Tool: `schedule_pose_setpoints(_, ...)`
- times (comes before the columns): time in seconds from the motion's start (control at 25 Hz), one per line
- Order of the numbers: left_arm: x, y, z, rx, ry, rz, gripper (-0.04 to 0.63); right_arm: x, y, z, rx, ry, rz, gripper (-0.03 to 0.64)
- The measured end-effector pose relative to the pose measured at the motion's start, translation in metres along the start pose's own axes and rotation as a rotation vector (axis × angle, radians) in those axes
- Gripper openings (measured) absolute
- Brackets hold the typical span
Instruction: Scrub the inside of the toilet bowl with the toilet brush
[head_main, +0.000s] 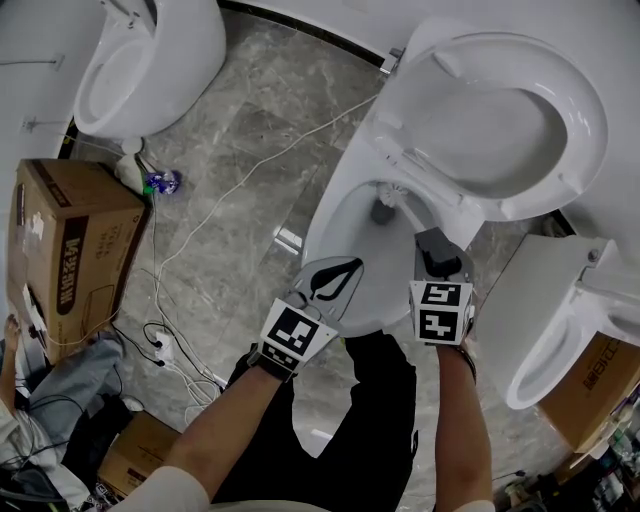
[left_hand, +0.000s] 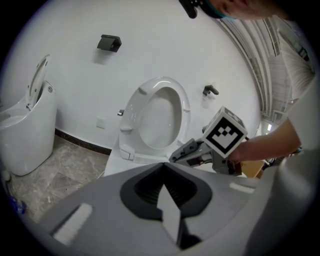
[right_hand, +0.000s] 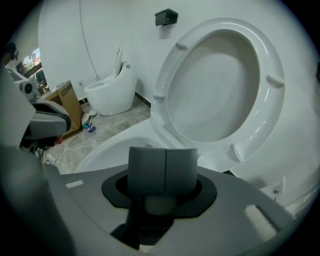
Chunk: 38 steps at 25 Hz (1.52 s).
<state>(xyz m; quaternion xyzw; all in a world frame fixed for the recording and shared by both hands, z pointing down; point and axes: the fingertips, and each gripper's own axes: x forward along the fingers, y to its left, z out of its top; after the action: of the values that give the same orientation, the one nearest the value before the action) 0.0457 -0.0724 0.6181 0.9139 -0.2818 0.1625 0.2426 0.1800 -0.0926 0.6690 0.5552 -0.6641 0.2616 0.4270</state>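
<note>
Standing over a white toilet (head_main: 330, 222) on a grey marble floor (head_main: 240, 120), looking steeply down. Seat (head_main: 588, 140) tipped up and back toward the wall, bowl open below it.

Right gripper (head_main: 437, 252) reaching in over the bowl's right side, jaws clenched together on the white handle of the toilet brush (head_main: 384, 211). Dark brush head down inside the bowl, near the back, with the handle slanting up from it to the jaw tips. From the right gripper view, both grey pads pressed flat against each other with a pale rounded piece tucked just beneath them, the raised seat filling the space beyond.

Left gripper (head_main: 333, 282) poised above the bowl's front rim, just beside the right one but apart from it. Jaws closed to a point with nothing between them, as seen in the left gripper view, aimed toward the raised seat. No contact with the brush.

Off to the left, a second toilet (head_main: 140, 60) against the wall and a cardboard box (head_main: 80, 250) below it, with a thin white cable (head_main: 250, 180) trailing across the floor between them and the middle toilet. On the right, a third toilet (head_main: 560, 320), close beside the one in use
</note>
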Motion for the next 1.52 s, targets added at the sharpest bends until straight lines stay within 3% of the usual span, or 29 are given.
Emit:
schedule_pose_setpoints(0.68, -0.032, -0.009, 0.003, -0.016, 0.024, 0.007, 0.006, -0.035, 0.022, -0.032, 0.181, 0.018, 0.039, 0.166)
schedule_pose_setpoints(0.88, -0.042, -0.024, -0.001, -0.022, 0.05, -0.018, 0.006, -0.059, 0.052, -0.079, 0.174, 0.091, 0.051, 0.166)
schedule_pose_setpoints(1.08, -0.039, -0.027, -0.021, -0.013, 0.072, -0.036, 0.006, -0.042, 0.079, -0.124, 0.184, 0.131, 0.064, 0.166)
schedule_pose_setpoints(1.52, -0.025, -0.019, -0.055, -0.022, 0.092, -0.047, 0.006, 0.009, 0.1, -0.125, 0.081, 0.099, 0.062, 0.164)
